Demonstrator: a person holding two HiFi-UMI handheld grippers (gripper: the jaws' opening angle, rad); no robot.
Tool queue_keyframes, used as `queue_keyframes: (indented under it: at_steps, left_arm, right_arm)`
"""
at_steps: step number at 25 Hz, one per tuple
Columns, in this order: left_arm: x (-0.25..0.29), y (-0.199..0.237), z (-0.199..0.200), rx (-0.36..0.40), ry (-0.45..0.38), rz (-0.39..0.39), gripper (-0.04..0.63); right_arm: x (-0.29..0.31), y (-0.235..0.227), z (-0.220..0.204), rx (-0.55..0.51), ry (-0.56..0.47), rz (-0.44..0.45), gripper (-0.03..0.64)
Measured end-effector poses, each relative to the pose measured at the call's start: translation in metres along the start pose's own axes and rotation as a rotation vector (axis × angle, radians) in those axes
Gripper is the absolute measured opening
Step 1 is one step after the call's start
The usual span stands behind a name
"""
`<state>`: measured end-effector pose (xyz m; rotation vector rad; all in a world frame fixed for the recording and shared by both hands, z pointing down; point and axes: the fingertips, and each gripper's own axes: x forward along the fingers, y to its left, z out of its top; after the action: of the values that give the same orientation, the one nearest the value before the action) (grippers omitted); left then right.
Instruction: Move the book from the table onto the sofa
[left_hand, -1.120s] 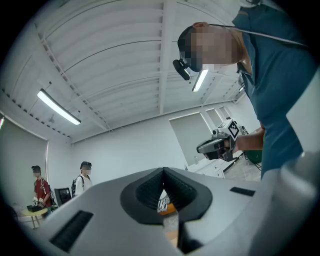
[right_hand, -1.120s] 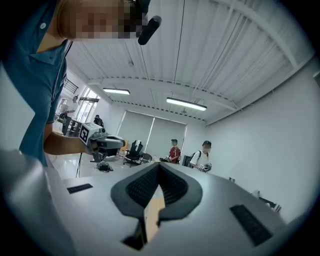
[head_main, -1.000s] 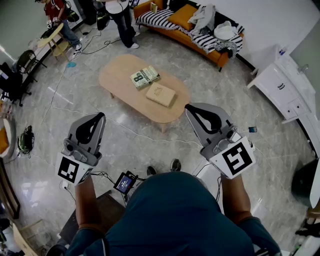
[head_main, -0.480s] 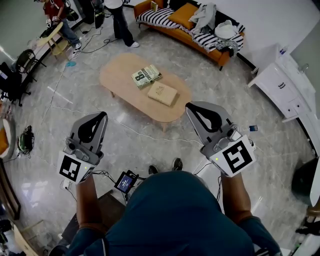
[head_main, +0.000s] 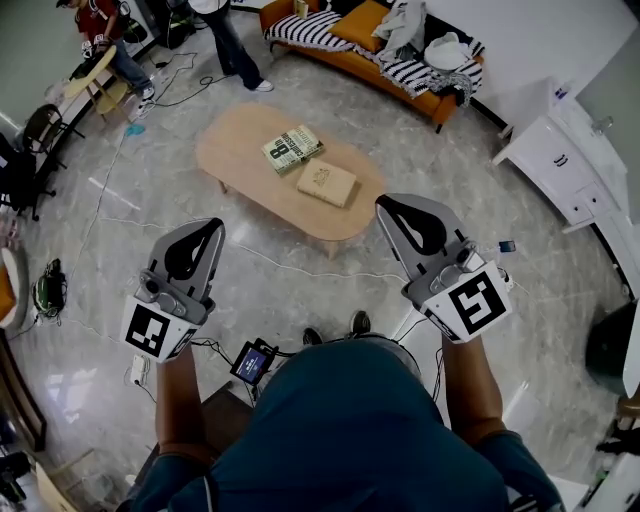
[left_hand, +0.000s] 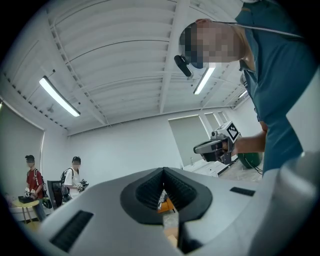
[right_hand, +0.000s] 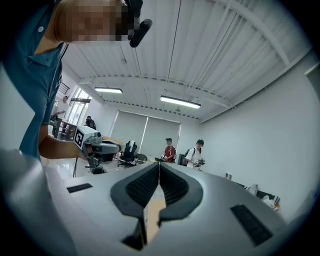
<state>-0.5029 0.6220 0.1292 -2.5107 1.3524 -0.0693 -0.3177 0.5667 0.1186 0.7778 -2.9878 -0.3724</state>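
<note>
A pale marble floor (head_main: 290, 285) fills most of the head view. Along its far edge stands an orange sofa (head_main: 352, 62), strewn with striped covers and loose clothing. Between the sofa and the person holding the tools lies an oval wooden surface (head_main: 240, 160), well apart from both.

The left gripper (head_main: 214, 226) and the right gripper (head_main: 384, 203) are held level in front of the person's body, over bare floor, one on each side and both pointing toward the surface. Each gripper view shows its dark ribbed jaws pressed together with nothing pinched between them.

Two books lie on the surface. A tan book (head_main: 327, 184) sits flat near the edge closest to the person, ahead of the jaws and roughly between the lines along which the two grippers point, somewhat nearer the right one. Just beyond it, toward the sofa, lies a patterned book (head_main: 291, 147) with a large numeral on its cover; the two nearly meet at a corner. Neither book is touched by any jaws; both lie well short of the sofa.
</note>
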Motion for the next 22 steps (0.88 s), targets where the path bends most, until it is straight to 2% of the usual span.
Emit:
queue_keyframes:
  at_steps: [12,22]
  left_arm:
    - [0.000,0.027,-0.034,-0.047,0.031,-0.024,0.005]
    - [0.065,0.044,-0.068,-0.086,0.067,-0.051,0.005]
  right_arm:
    - [0.032,-0.001,-0.025,0.047,0.045,-0.030,0.015]
    - [0.057,-0.055,-0.065,0.086,0.072,-0.030,0.015]
